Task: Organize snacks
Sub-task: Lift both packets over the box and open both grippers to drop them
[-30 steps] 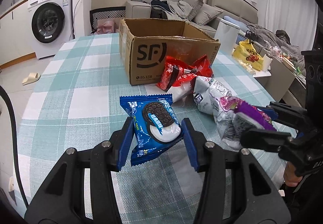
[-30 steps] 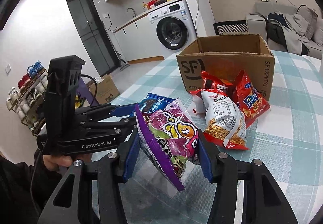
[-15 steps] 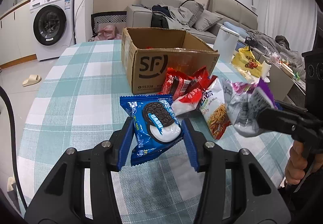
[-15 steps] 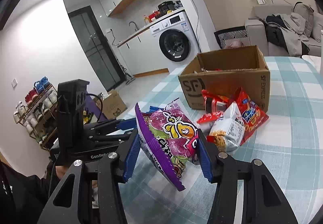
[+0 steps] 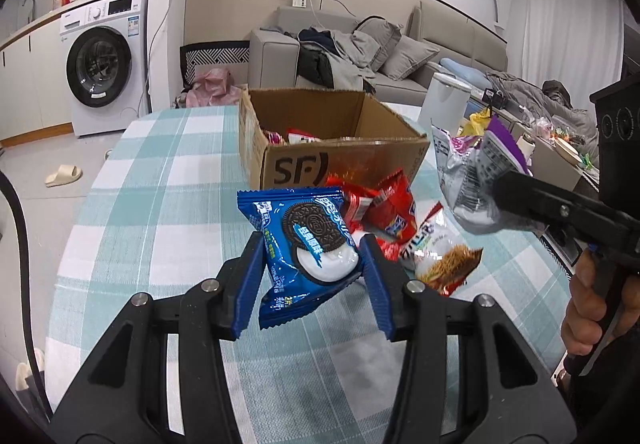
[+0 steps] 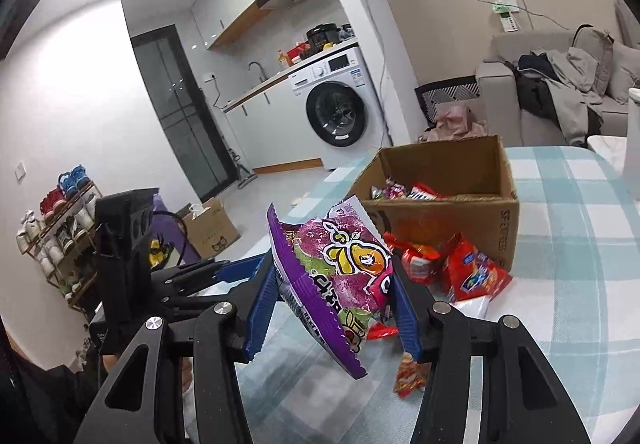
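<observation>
My left gripper (image 5: 314,276) is shut on a blue cookie packet (image 5: 306,240) and holds it above the checked table (image 5: 160,228). My right gripper (image 6: 334,304) is shut on a purple snack bag (image 6: 340,268), raised above the table; that bag also shows in the left wrist view (image 5: 476,172) at the right. An open cardboard box (image 5: 332,148) with several snacks inside stands at the table's far side; it also shows in the right wrist view (image 6: 448,200). Red packets (image 5: 384,208) and a white noodle-snack bag (image 5: 440,260) lie in front of the box.
The left gripper's body (image 6: 124,244) shows at the left of the right wrist view. A washing machine (image 5: 104,64) and a sofa (image 5: 360,48) stand beyond the table. A white bin (image 5: 448,104) and a cluttered side table (image 5: 560,148) are to the right.
Both grippers have risen with their packets. The purple bag has lifted off the pile and moved toward the box. The box's inside now shows.
</observation>
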